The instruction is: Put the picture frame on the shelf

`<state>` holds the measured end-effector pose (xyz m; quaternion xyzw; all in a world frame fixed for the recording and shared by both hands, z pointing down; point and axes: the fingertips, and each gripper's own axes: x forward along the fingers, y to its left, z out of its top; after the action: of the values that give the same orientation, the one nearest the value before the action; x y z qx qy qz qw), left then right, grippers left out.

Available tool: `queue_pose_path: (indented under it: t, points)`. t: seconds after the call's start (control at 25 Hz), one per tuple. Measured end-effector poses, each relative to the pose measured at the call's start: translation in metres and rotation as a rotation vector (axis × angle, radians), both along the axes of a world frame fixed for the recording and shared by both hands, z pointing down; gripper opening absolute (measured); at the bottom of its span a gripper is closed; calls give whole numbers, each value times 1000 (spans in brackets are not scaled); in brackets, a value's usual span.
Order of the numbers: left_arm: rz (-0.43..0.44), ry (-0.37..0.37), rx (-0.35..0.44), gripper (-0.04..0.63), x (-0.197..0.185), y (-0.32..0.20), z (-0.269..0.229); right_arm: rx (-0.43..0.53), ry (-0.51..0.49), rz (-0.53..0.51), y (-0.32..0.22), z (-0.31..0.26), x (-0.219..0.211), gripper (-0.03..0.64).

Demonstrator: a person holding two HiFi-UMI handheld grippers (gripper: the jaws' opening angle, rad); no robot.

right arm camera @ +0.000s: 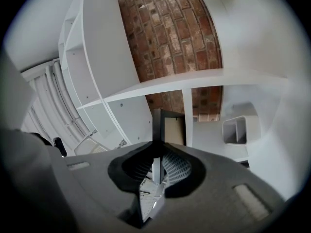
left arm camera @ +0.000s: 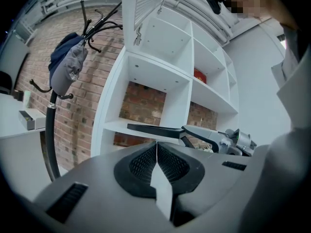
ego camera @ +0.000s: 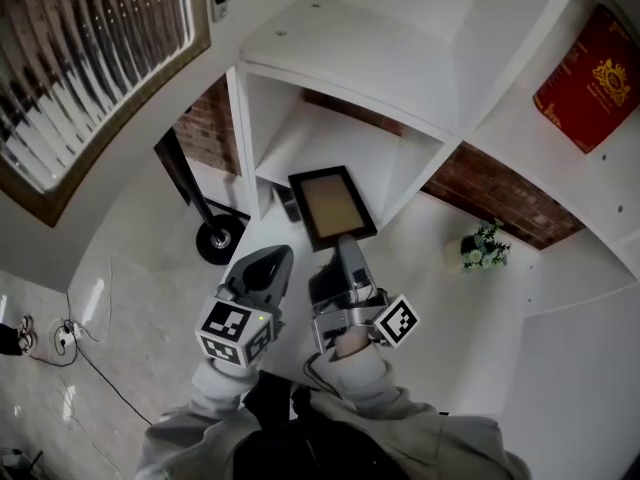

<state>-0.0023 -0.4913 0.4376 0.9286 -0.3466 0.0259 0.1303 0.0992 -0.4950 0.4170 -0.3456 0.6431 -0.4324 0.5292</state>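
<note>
A dark picture frame (ego camera: 332,208) with a tan face is held flat in front of a low compartment of the white shelf unit (ego camera: 345,63). My right gripper (ego camera: 347,251) is shut on the frame's near edge. In the right gripper view the frame (right arm camera: 169,126) stands edge-on between the pads of the right gripper (right arm camera: 156,165). My left gripper (ego camera: 272,266) hangs just left of the frame, shut and empty. From the left gripper view (left arm camera: 156,147) the frame (left arm camera: 154,129) shows as a thin dark bar, with the right gripper (left arm camera: 219,139) behind it.
A coat stand's black base (ego camera: 220,240) sits left of the shelf, its pole carrying a cap and bag (left arm camera: 68,67). A small potted plant (ego camera: 485,246) and a red box (ego camera: 590,76) are on shelves to the right. A white container (right arm camera: 238,130) lies low. Cables (ego camera: 70,340) trail on the floor.
</note>
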Motion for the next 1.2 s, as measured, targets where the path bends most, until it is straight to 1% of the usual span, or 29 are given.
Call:
queue_pose_path:
  t: [0.4, 0.64, 1.2]
  points:
    - [-7, -15, -24, 5, -8, -11, 12, -16, 2, 71, -23, 15, 2, 57]
    - [-23, -12, -33, 5, -15, -19, 15, -55, -27, 91, -35, 27, 5, 58]
    - [-47, -18, -37, 5, -28, -33, 16, -66, -15, 87, -62, 28, -2, 58]
